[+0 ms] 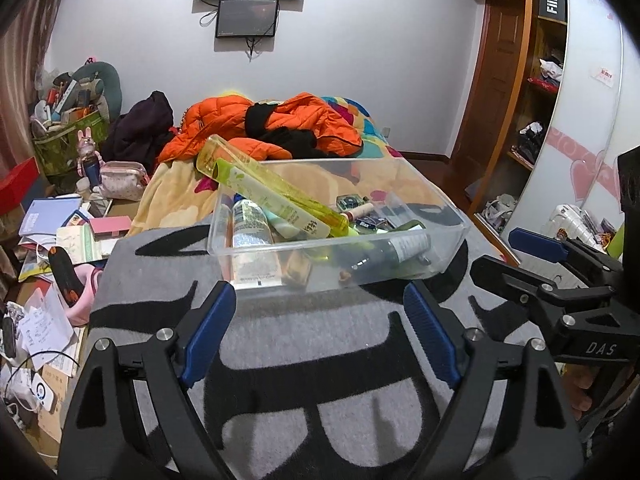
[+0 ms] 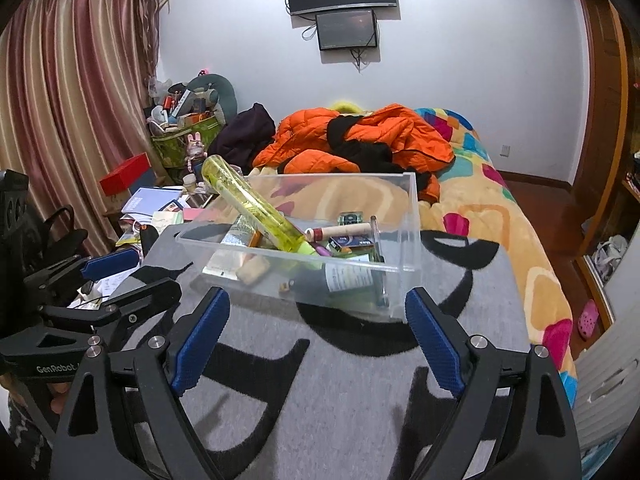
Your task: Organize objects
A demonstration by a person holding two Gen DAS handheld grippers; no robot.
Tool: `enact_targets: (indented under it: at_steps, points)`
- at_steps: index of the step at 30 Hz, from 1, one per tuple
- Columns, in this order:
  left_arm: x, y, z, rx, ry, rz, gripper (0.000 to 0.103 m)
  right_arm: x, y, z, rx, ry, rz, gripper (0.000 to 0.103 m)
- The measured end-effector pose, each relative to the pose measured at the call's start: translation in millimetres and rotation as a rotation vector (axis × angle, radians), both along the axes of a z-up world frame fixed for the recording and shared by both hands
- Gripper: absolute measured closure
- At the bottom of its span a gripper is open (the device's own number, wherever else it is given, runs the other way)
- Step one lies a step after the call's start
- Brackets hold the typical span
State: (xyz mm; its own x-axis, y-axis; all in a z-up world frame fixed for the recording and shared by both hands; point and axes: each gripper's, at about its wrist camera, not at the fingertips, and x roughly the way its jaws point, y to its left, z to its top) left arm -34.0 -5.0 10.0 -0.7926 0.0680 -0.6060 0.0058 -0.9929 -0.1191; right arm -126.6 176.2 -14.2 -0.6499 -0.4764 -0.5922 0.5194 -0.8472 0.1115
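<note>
Left wrist view: left gripper (image 1: pixel 320 334) spread wide over the grey-and-black patterned mat (image 1: pixel 304 360), blue fingers (image 1: pixel 208 332) clear of everything, nothing between them. Just ahead, sitting on the mat, a clear plastic bin (image 1: pixel 400 248), open top, long sides running left to right. Inside, a long yellow-green bottle (image 1: pixel 276 188) lying tilted, long axis from upper left down to lower right, its upper end jutting above the bin's left rim. Beside it a clear bottle (image 1: pixel 250 226) with small print too fine to read, a dark bottle with a white label (image 1: pixel 394 250) along the near wall, small boxes further back. To the right, the right gripper (image 1: pixel 532 256), also wide apart and empty, "DAS" legible on its body. "FIIO" on a black box (image 1: pixel 553 0) on the wardrobe shelf. Bare mat between fingers and bin; cluttered nightstand (image 1: pixel 60 240) off the left edge.

Right wrist view: right gripper (image 2: pixel 320 336) wide apart, holding nothing, near corner of the clear plastic bin (image 2: pixel 400 272) just beyond the fingers. Yellow-green bottle (image 2: pixel 256 204) again sloping from upper left to lower right. Left gripper (image 2: pixel 128 276) at the left, "GenRobot" on its frame. Orange jacket (image 2: pixel 360 136) behind on the bed (image 2: pixel 516 240).
</note>
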Motion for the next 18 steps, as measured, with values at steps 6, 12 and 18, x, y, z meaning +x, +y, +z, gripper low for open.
enact_targets:
  at_steps: [6,12,18]
  points:
    - [1.1,1.9,-2.6,0.001,-0.004,0.002,0.017,0.8,1.4,-0.7,-0.002,-0.004,-0.001,0.015]
    - [1.3,1.0,-2.7,0.006,-0.007,0.005,0.017,1.4,1.8,-1.1,-0.007,-0.01,0.0,0.015]
    - [0.9,0.9,-2.5,0.006,-0.008,0.006,0.017,2.4,1.8,-1.0,-0.009,-0.011,0.0,0.015]
